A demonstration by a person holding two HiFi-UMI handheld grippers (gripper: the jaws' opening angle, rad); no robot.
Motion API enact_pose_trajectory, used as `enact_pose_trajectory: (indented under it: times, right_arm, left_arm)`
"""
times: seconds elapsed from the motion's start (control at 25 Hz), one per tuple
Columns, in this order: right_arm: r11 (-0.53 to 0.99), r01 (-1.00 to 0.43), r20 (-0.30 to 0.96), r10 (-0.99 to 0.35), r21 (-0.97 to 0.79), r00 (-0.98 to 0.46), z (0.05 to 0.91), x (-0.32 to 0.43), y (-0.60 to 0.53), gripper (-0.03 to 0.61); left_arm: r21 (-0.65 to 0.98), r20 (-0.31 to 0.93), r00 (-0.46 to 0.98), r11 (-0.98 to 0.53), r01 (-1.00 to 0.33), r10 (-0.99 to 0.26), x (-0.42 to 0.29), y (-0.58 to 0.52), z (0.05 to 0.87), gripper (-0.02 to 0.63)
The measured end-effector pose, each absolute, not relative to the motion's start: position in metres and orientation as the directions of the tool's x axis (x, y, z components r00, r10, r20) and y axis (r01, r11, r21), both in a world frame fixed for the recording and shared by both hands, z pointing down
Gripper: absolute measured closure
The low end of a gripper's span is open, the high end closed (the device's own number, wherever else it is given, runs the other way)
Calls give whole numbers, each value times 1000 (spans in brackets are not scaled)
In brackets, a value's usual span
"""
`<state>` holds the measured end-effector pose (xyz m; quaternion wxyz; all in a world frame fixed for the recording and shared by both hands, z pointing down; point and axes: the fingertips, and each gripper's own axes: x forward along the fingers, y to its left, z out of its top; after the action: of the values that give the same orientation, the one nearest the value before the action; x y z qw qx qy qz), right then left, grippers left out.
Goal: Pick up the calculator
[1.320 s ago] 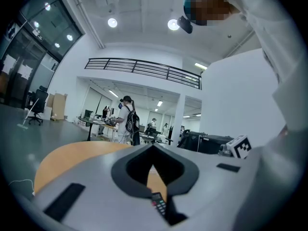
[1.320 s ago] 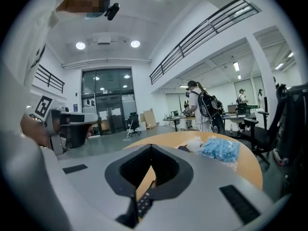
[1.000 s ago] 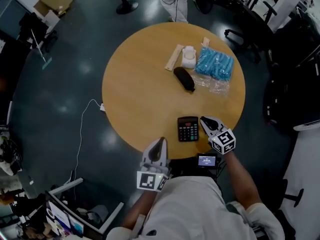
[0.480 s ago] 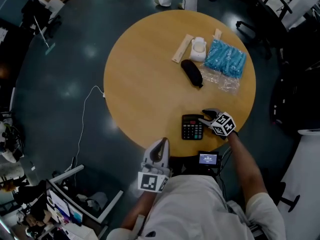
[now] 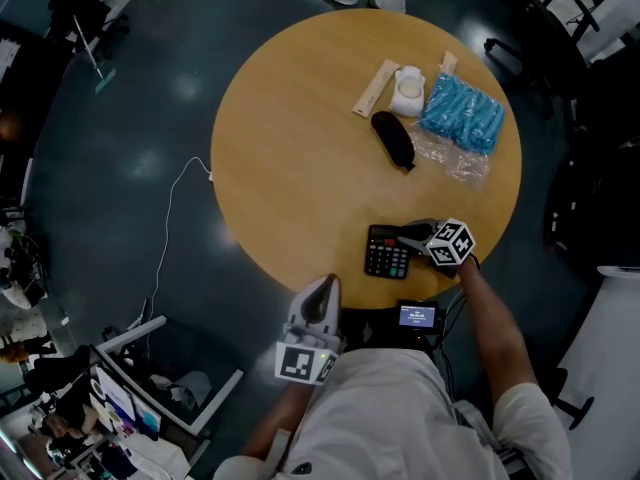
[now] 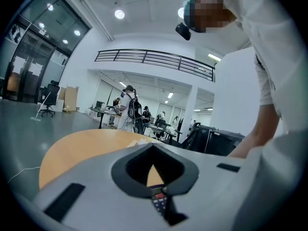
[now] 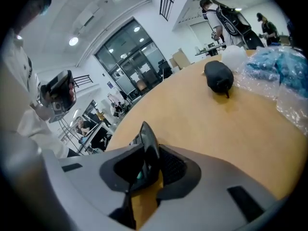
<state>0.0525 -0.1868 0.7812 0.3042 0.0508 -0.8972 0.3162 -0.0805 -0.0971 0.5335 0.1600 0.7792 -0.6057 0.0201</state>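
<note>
The left gripper is hovering close to the person's body, off the bench edge, its fingers clenched on nothing; through the notch between them the bench top and a strip of the calculator's keys are showing.

Further out, the right gripper is reaching across the calculator, which is lying near the bench's near edge; in the right gripper view its fingers are grasping the calculator's right edge, a thin dark plate tilting up between them.

The bite is looking shallow, so a good lift is probably calling for a firm squeeze, a slow straight rise, and keeping the body level so it is not pivoting out of the pinch.

Beyond, a black pouch and a blue plastic bag are lying well apart from the work.

Compared with 1 s ago, the right gripper, then sitting just beside the calculator and apart from it, is now turned onto its right edge; the left gripper is staying where it was.
</note>
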Motion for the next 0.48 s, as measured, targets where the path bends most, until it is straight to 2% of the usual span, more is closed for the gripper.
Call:
enact_pose_trajectory:
  times: [0.28,0.48]
  right_arm:
    - [837,-309,572,6,-451,-820,743,46,-175,517]
    - [863,-437,563,-236,-253,-792,700,53,-172,523]
  left_arm:
    - [230,191,279,-234,-945,-941,-78,-99,529,607]
    - [219,170,287,-248,-944,-943,-74,-102,522,607]
